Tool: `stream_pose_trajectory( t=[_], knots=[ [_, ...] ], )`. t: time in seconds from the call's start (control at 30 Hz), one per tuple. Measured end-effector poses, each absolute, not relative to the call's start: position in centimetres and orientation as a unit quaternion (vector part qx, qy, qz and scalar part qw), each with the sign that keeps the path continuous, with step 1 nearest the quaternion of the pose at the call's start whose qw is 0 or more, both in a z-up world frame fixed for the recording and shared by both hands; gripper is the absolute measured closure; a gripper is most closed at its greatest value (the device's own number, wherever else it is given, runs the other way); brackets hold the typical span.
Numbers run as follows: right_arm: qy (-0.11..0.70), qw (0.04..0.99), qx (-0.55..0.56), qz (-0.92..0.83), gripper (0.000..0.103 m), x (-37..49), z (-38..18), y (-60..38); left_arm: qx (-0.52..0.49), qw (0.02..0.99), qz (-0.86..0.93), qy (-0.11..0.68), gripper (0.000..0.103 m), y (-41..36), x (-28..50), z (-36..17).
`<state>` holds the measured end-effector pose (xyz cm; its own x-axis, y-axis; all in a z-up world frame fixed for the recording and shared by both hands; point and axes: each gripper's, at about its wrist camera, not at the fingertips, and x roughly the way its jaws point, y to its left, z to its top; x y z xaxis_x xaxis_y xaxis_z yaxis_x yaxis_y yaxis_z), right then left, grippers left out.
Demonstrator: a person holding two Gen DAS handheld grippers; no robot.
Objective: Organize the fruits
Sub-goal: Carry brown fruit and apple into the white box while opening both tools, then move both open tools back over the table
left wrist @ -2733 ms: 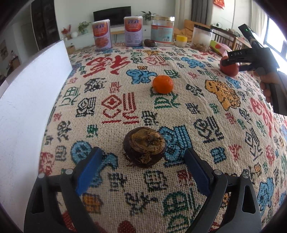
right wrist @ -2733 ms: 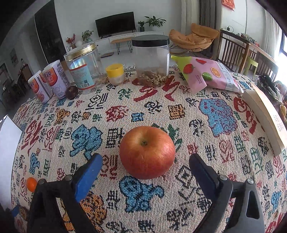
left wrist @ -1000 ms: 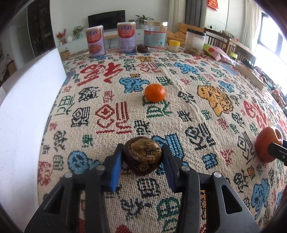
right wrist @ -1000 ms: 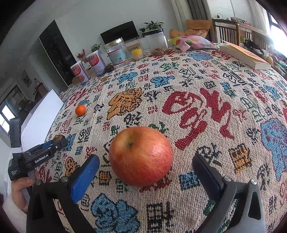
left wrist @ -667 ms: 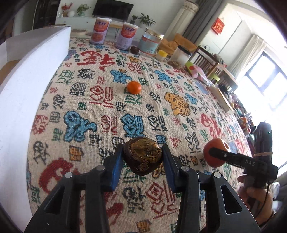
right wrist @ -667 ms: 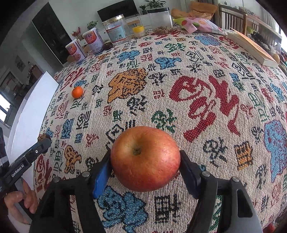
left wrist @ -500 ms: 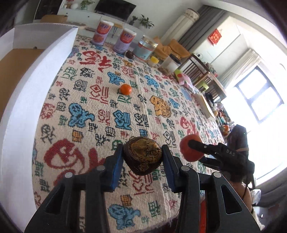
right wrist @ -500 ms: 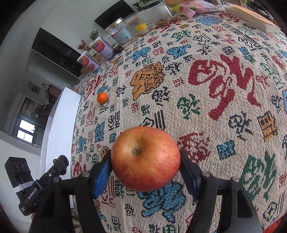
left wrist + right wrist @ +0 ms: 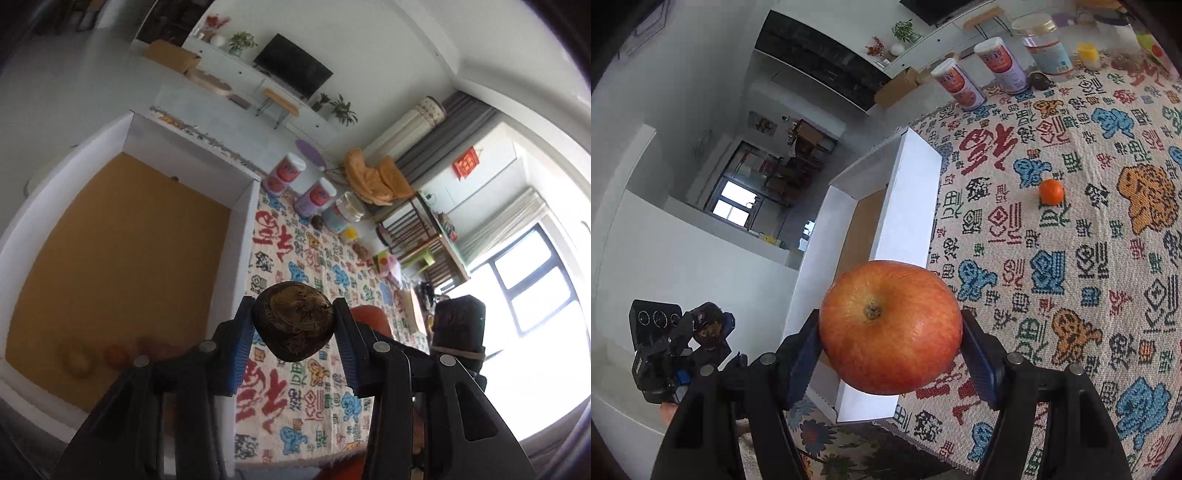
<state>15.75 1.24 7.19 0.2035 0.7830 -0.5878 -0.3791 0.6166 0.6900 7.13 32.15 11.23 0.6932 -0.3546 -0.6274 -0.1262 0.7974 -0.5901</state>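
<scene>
My left gripper (image 9: 293, 332) is shut on a dark brown mangosteen (image 9: 293, 323) and holds it in the air beside the white box (image 9: 243, 206). The box has a tan floor with several blurred fruits (image 9: 118, 354) at its near end. My right gripper (image 9: 890, 354) is shut on a red apple (image 9: 890, 341), held above the table's near corner next to the box (image 9: 908, 206). The left gripper and its mangosteen (image 9: 707, 326) show at lower left in the right wrist view. A small orange (image 9: 1051, 191) lies on the patterned cloth (image 9: 1089, 280).
Two pink-labelled cans (image 9: 979, 79), a clear jar (image 9: 1047, 51), a small yellow cup (image 9: 1089, 56) and another dark fruit (image 9: 1038, 79) stand at the table's far edge. A flowered rug (image 9: 820, 443) lies on the floor below the table corner.
Both grippers have lifted their fruits off the cloth and swung left toward the white box. The left view now looks down into the box.
</scene>
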Motion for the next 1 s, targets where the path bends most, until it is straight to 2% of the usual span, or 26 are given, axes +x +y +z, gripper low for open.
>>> stream_pose_trajectory(
  t=[0.17,0.3,0.47,0.5,0.6,0.67,0.73,0.77,0.83,0.9,1.0],
  knots=[
    [0.477,0.758,0.068,0.439,0.033,16.9,8.6,14.1,-0.242,0.852,0.076,0.458,0.060,36.6,12.9,3.5],
    [0.466,0.771,-0.077,0.427,0.033,16.7,5.3,21.8,-0.290,0.805,0.122,0.502,0.060,39.9,14.0,-2.3],
    [0.505,0.754,-0.139,0.396,0.033,16.6,0.1,25.3,-0.349,0.760,0.133,0.532,0.060,41.8,13.2,-6.4],
    [0.505,0.754,-0.156,0.391,0.032,16.5,-0.6,25.7,-0.351,0.758,0.135,0.533,0.056,41.9,13.1,-6.7],
    [0.494,0.763,-0.173,0.379,0.031,16.2,-1.2,25.8,-0.357,0.767,0.138,0.515,0.037,41.7,12.7,-5.9],
    [0.475,0.780,-0.144,0.381,0.028,16.3,0.4,24.6,-0.346,0.787,0.148,0.489,0.035,40.9,11.9,-3.8],
    [0.448,0.801,-0.112,0.380,0.017,16.3,3.0,22.5,-0.325,0.819,0.135,0.453,0.030,39.0,11.2,-0.6],
    [0.425,0.817,-0.101,0.377,0.015,16.3,4.5,21.4,-0.306,0.839,0.127,0.433,0.028,37.6,10.8,1.1],
    [0.374,0.850,-0.090,0.361,0.007,15.9,7.4,18.1,-0.256,0.878,0.108,0.390,0.016,33.7,9.5,4.3],
    [0.328,0.881,-0.084,0.330,0.000,15.6,8.9,14.1,-0.208,0.907,0.077,0.359,0.013,28.9,8.1,6.4],
    [0.304,0.911,-0.083,0.265,0.000,15.8,7.6,7.4,-0.128,0.925,-0.006,0.359,0.012,20.5,7.7,7.2]
  ],
)
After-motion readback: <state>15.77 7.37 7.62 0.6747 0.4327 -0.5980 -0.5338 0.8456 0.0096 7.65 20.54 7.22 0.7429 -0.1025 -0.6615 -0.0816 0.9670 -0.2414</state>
